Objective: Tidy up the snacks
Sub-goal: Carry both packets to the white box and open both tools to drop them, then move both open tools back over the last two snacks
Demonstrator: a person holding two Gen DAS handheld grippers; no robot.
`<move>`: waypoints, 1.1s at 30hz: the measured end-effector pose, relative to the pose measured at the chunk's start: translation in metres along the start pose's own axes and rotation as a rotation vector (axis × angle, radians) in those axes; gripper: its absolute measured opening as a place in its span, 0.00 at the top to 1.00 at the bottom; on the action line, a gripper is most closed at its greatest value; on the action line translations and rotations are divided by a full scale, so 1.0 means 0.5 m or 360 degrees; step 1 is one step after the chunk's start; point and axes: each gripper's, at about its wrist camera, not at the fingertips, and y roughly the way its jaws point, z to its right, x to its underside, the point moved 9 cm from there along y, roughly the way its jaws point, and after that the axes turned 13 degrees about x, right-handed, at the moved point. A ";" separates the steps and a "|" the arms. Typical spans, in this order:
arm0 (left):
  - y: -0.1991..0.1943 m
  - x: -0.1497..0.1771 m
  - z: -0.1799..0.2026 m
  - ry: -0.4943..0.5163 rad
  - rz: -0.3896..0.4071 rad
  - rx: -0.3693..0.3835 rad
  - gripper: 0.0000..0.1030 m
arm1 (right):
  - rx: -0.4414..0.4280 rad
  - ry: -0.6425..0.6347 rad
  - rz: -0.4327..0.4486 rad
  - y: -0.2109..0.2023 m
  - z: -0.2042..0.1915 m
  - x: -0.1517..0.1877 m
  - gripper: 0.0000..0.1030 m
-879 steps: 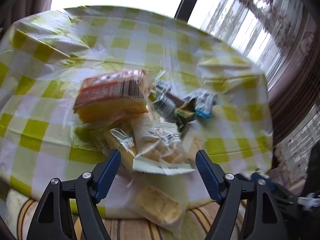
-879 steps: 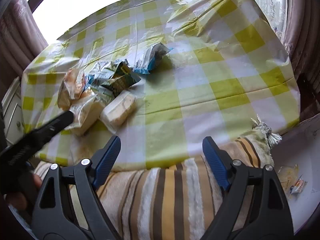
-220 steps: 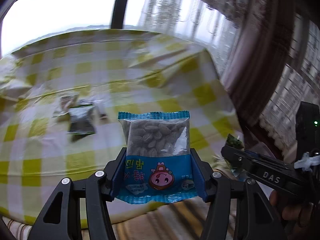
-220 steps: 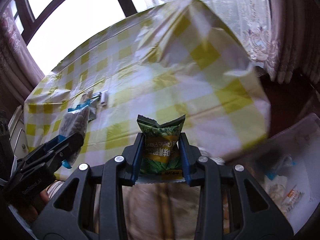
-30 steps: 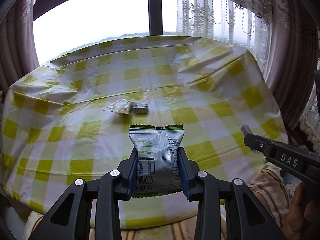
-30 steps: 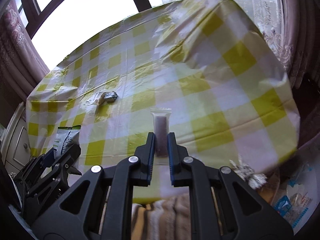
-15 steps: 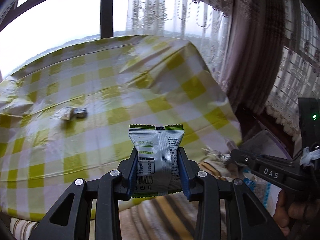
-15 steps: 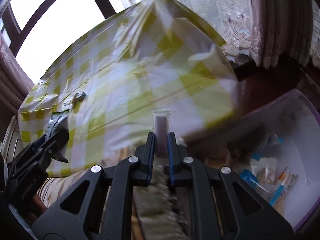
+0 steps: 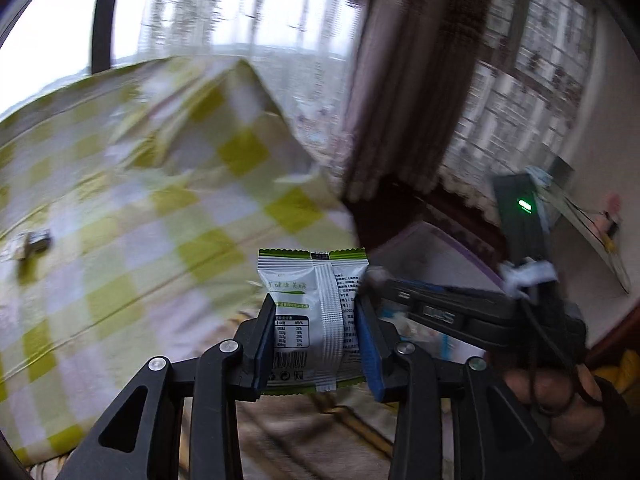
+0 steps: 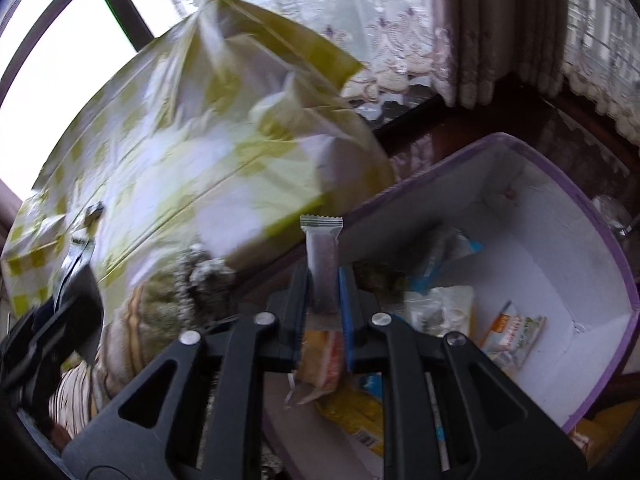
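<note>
We grip white-green snack packet upright in left gripper, jaws clamped on its sides. Right gripper pinches slim brown bar, held over white purple-rimmed bin beside checkered table.

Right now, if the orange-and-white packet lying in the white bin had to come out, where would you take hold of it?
Probably by its long edges, across the narrow width, coming straight down from above: the orange-and-white packet lies roughly flat on the floor of the bin, close to the wall, which blocks a sideways approach.
</note>
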 end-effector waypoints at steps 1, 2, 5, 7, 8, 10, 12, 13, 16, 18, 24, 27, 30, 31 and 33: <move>0.008 0.006 0.011 0.0019 -0.0029 0.0021 0.56 | 0.0027 0.0016 -0.0010 0.003 0.006 -0.001 0.61; 0.013 0.009 0.013 0.0031 -0.0039 0.0013 0.49 | 0.0040 0.0024 -0.0011 0.004 0.007 -0.002 0.41; 0.013 0.012 0.010 0.0025 -0.0032 0.0001 0.43 | 0.0036 0.0033 -0.0005 0.001 0.006 -0.005 0.35; 0.007 0.012 -0.004 -0.0038 -0.0012 0.0022 0.41 | 0.0049 0.0013 0.0004 -0.001 -0.001 -0.006 0.35; 0.005 0.011 -0.013 -0.0068 -0.0004 0.0024 0.41 | 0.0047 0.0005 0.0004 -0.001 -0.003 -0.002 0.35; -0.003 0.013 -0.033 -0.0129 0.0017 0.0018 0.41 | 0.0047 -0.0007 -0.0023 0.005 -0.014 0.005 0.35; -0.009 0.011 -0.050 -0.0174 0.0040 0.0007 0.41 | 0.0049 -0.0023 -0.0036 0.004 -0.026 0.010 0.35; -0.016 0.012 -0.057 -0.0192 0.0053 0.0004 0.41 | 0.0050 -0.0031 -0.0035 0.003 -0.032 0.011 0.35; -0.030 0.013 -0.075 -0.0223 0.0080 -0.0016 0.41 | 0.0040 -0.0066 -0.0037 -0.008 -0.054 0.011 0.35; -0.044 0.014 -0.087 -0.0243 0.0102 -0.0031 0.41 | 0.0031 -0.0089 -0.0028 -0.021 -0.067 0.011 0.35; -0.095 0.018 -0.121 -0.0262 0.0181 -0.0102 0.41 | 0.0040 -0.0150 -0.0047 -0.045 -0.088 0.020 0.35; -0.129 0.025 -0.148 -0.0272 0.0221 -0.0171 0.41 | 0.0054 -0.0169 -0.0040 -0.057 -0.093 0.019 0.35; -0.167 0.038 -0.181 -0.0327 0.0267 -0.0223 0.41 | 0.0060 -0.0171 -0.0017 -0.072 -0.099 0.012 0.35; -0.182 0.044 -0.196 -0.0356 0.0284 -0.0248 0.41 | 0.0064 -0.0177 -0.0007 -0.078 -0.103 0.010 0.35; -0.204 0.053 -0.215 -0.0389 0.0307 -0.0282 0.41 | 0.0066 -0.0192 0.0004 -0.085 -0.111 0.010 0.35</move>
